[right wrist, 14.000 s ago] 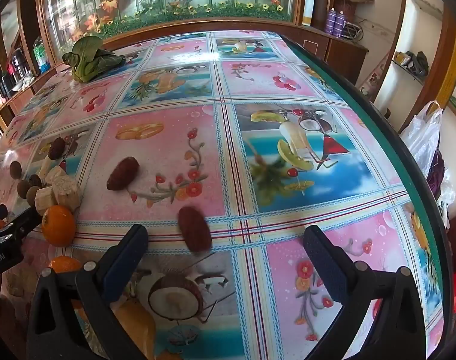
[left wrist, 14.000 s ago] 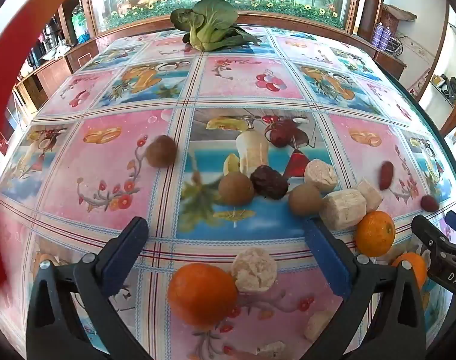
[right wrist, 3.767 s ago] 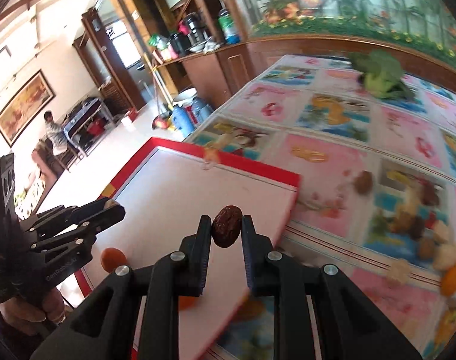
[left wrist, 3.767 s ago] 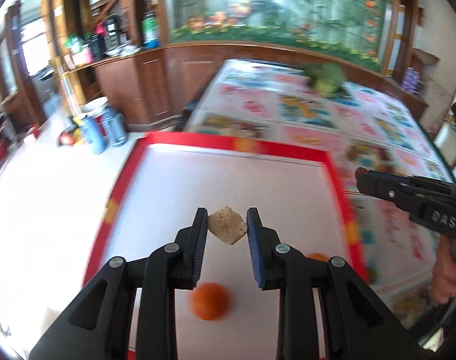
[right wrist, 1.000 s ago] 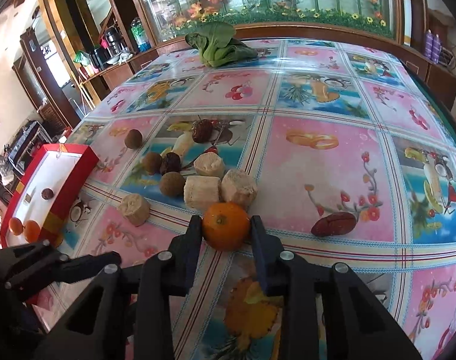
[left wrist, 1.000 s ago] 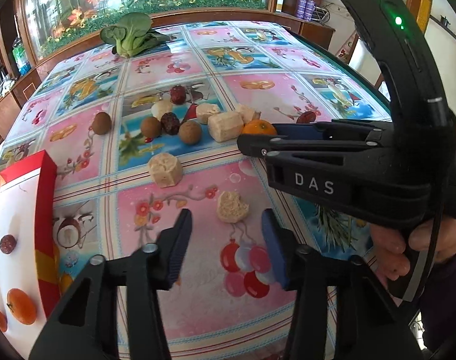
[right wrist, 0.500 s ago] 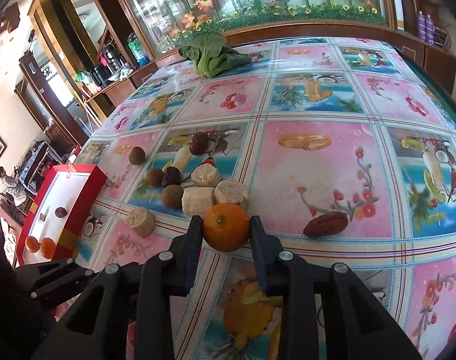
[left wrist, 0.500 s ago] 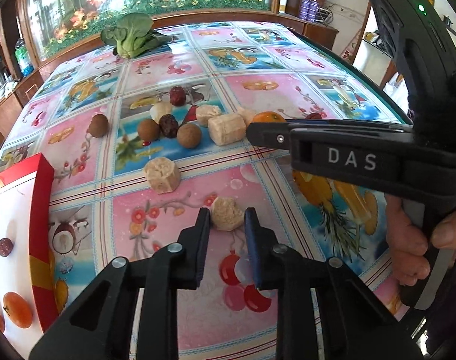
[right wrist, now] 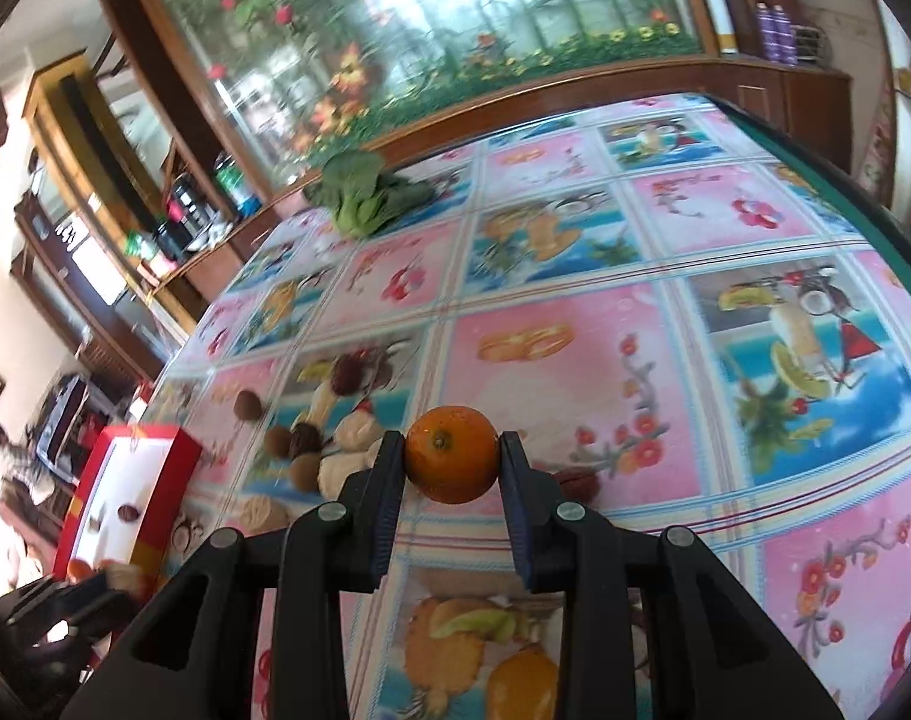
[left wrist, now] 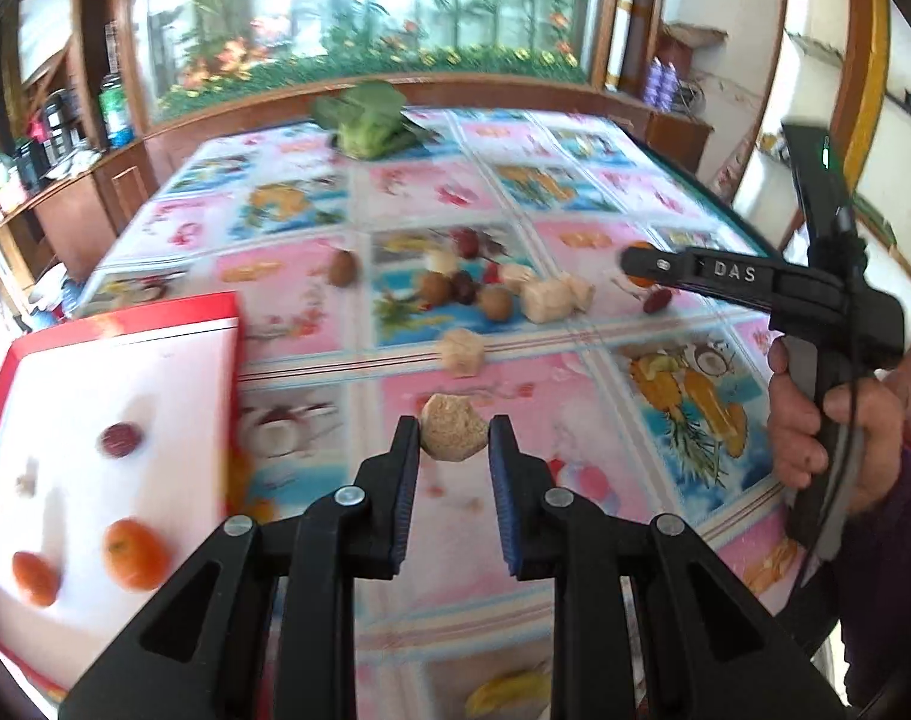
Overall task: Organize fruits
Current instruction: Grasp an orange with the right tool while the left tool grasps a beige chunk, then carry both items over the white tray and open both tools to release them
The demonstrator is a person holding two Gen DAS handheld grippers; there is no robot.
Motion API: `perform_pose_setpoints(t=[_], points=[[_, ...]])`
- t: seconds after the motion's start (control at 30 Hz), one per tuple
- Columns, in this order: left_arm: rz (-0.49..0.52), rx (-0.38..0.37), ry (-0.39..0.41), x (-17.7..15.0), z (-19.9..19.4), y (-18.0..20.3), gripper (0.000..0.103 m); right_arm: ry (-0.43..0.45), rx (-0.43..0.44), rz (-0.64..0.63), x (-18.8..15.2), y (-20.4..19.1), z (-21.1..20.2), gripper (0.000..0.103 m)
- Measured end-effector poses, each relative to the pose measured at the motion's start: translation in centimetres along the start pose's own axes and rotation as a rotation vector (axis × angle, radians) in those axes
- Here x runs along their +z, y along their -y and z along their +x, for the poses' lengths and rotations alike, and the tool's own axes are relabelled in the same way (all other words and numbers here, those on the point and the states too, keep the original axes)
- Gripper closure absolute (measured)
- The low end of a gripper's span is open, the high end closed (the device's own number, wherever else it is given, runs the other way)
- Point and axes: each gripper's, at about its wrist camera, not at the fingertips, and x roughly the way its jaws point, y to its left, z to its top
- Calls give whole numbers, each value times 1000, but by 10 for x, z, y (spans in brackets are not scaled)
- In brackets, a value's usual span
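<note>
Carry to tray: both tongs loaded.
Left gripper (left wrist: 454, 450) clamps pale chunk (left wrist: 453, 434), right gripper (right wrist: 452, 463) clamps orange (right wrist: 451, 455); keep squeeze steady toward red tray (left wrist: 11, 360), frame's left.

Pinched orange (right wrist: 452, 463); pale chunk (left wrist: 453, 435) likewise.

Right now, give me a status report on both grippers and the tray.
Left gripper shut on pale tan chunk. Right gripper shut on round orange. Red-rimmed white tray holds two oranges and a dark date. Path looks clear.
</note>
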Motion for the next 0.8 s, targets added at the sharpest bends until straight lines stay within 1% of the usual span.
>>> perform_pose_setpoints(t=[0.17,0.37,0.5,0.6,0.73,0.77,0.8], points=[[-83,91,53,-17,-36,-47,78,22,-24,11,1,3,-1,73],[-194,201,117,-33,-69,-107,78,16,-58,7,-1,3,4,73],[-247,245,150,-41,-83,-137,78,12,-11,54,-5,-7,3,73],[-276,264,163,-44,-90,-156,78,8,26,14,-10,-40,7,73],[-299,286,184,-48,-99,-173,78,-60,143,-39,-19,-100,26,74],[-309,287,185,-50,-101,-179,78,-88,182,-67,-23,-123,31,74],[-314,292,186,-52,-102,-182,78,-103,205,-88,-26,-137,34,74]])
